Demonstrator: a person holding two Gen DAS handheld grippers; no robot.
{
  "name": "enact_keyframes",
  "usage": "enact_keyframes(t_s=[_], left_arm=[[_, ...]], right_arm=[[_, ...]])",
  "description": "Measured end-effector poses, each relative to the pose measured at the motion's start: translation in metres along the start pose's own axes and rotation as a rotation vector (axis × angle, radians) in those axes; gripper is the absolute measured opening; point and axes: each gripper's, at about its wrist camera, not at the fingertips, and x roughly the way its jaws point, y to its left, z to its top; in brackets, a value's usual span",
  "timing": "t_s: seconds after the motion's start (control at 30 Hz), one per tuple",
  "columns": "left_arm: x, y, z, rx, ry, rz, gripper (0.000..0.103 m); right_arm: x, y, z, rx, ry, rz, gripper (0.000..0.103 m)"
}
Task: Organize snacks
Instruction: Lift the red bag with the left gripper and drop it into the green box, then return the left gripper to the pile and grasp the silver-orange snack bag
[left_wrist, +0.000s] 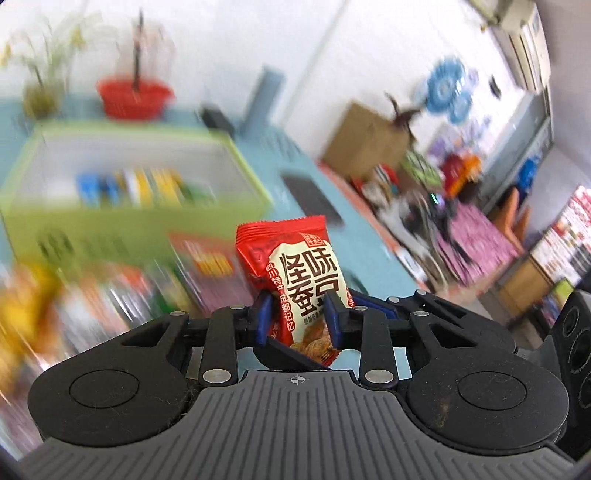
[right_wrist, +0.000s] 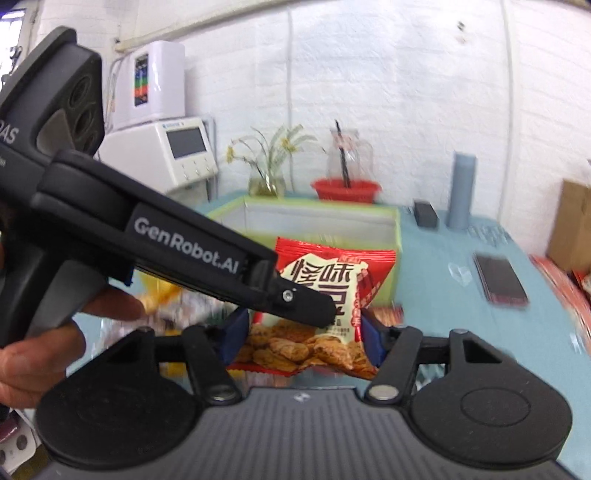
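Both grippers hold red snack packets: the left gripper (left_wrist: 301, 319) pinches one packet (left_wrist: 295, 273) narrowly, the right gripper (right_wrist: 301, 334) clamps a wider packet (right_wrist: 325, 295). Since the left gripper's nose (right_wrist: 310, 308) crosses the frame centre of the right view, the tools may collide, and a smooth packet may slip before the green box (right_wrist: 395, 221).

Table (right_wrist: 436, 258): bears everything listed.
Storage box (right_wrist: 306, 214): far centre; packets lie inside.
Basket (right_wrist: 346, 190): behind box.
Plant vase (right_wrist: 266, 181): left of basket.
Cylinder (right_wrist: 461, 192): right of basket.
Phone (right_wrist: 499, 280): right, nearer.
Snack packets (left_wrist: 207, 273): before box.

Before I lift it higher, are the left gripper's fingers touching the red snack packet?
Touching. The left wrist view shows the blue fingers pressing both sides of the red snack packet.
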Motion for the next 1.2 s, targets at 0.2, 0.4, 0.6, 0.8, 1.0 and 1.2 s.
enact_keyframes(t_s=[0.2, 0.4, 0.6, 0.8, 1.0, 1.2], left_arm=[[-0.002, 0.063, 0.069, -0.019, -0.083, 0.139, 0.007], [0.026, 0.136, 0.104, -0.072, -0.047, 0.216, 0.007], [0.052, 0.186, 0.102, -0.107, 0.018, 0.234, 0.007], [0.041, 0.189, 0.101, -0.074, -0.032, 0.276, 0.025], [-0.026, 0.154, 0.091, -0.044, -0.157, 0.219, 0.037], [-0.06, 0.136, 0.034, -0.046, -0.134, 0.228, 0.037]], right_arm=[[0.094, 0.015, 0.066, -0.059, -0.011, 0.104, 0.066], [0.185, 0.027, 0.092, -0.059, 0.07, 0.168, 0.066], [0.241, 0.034, 0.085, -0.038, 0.154, 0.2, 0.067], [0.231, 0.03, 0.086, -0.033, 0.128, 0.191, 0.072], [0.145, 0.019, 0.096, -0.036, -0.036, 0.159, 0.083], [0.087, 0.027, 0.046, 0.034, -0.011, 0.182, 0.087]])
